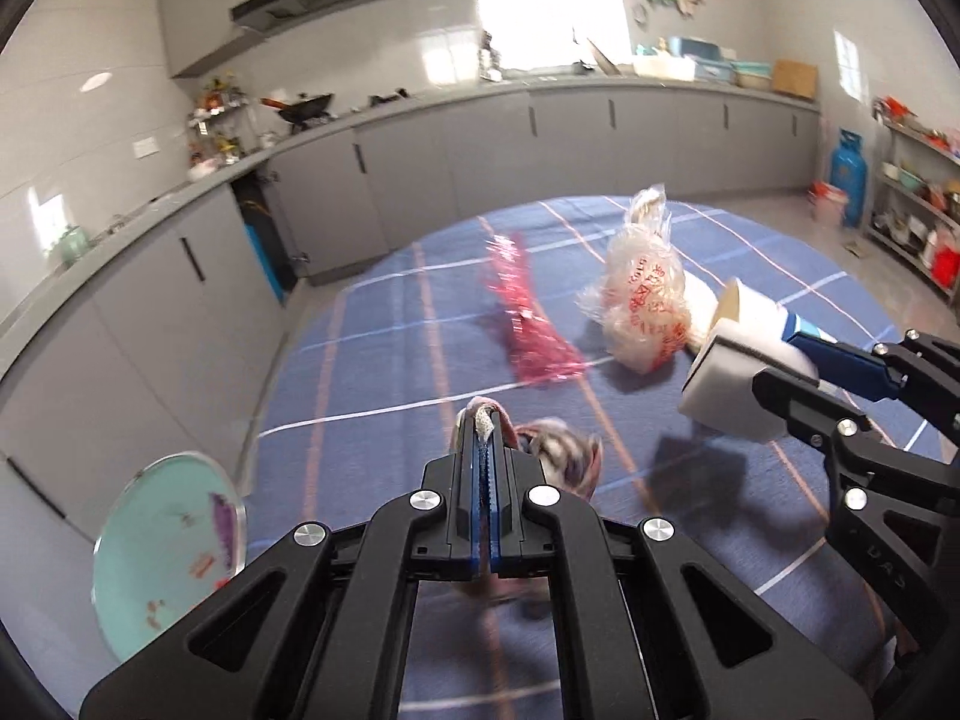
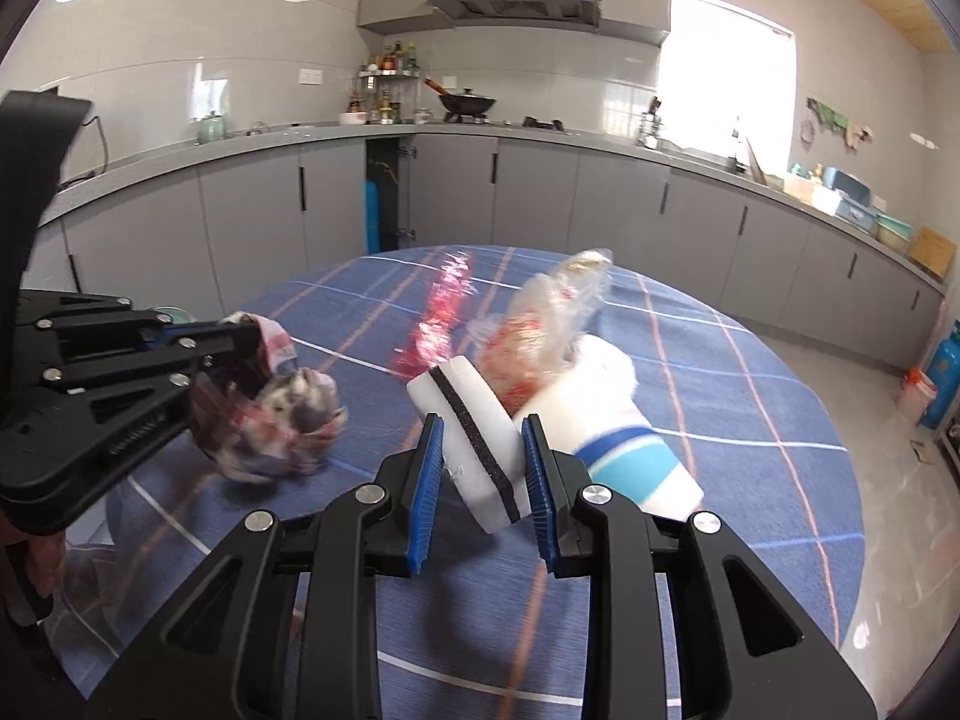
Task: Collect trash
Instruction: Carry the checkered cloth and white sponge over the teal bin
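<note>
Kitchen, tablecloth (image 1: 372,360); rag (image 2: 282,420) (blurred)

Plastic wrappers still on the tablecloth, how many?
2. The red wrapper lies mid-table; the clear bag with red print lies just right of it, beside a paper cup. More may be hidden behind the grippers.

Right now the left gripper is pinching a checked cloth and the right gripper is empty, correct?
Not quite. The left gripper does pinch the checked cloth, but the right gripper is not empty: it holds a white sponge, as the right wrist view shows.
</note>
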A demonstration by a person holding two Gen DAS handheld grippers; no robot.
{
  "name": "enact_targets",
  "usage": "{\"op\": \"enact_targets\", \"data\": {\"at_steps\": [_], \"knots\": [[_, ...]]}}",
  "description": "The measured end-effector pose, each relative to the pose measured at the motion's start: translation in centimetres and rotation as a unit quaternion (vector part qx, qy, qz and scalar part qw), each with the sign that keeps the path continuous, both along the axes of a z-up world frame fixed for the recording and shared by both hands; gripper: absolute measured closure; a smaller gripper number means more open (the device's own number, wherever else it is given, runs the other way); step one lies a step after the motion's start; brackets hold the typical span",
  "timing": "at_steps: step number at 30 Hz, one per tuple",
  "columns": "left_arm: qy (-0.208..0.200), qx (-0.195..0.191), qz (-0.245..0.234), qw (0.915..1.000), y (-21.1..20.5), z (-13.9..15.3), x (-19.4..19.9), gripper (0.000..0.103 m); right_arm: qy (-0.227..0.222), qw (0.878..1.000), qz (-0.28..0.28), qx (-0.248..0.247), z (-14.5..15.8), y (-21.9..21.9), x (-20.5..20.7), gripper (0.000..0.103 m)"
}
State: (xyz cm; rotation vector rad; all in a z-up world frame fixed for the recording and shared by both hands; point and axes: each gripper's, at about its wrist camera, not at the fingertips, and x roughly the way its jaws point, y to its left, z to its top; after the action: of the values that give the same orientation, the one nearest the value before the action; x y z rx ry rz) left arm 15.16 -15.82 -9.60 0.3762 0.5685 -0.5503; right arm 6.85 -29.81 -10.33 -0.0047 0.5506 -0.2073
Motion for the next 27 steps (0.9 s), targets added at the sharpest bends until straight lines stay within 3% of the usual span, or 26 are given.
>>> {"op": "enact_targets", "data": {"at_steps": [14, 27], "knots": [[-0.02, -0.025, 0.074, 0.9968, 6.3, 1.7, 0.1, 0.1, -0.008, 0.998, 0.058, -0.009, 1.2, 4.8, 1.8, 0.076], [-0.039, -0.015, 0.143, 0.9888, 10.8, 1.6, 1.1, 0.1, -0.012, 0.994, 0.11, -0.006, 2.3, 9.0, 4.1, 0.076]]}}
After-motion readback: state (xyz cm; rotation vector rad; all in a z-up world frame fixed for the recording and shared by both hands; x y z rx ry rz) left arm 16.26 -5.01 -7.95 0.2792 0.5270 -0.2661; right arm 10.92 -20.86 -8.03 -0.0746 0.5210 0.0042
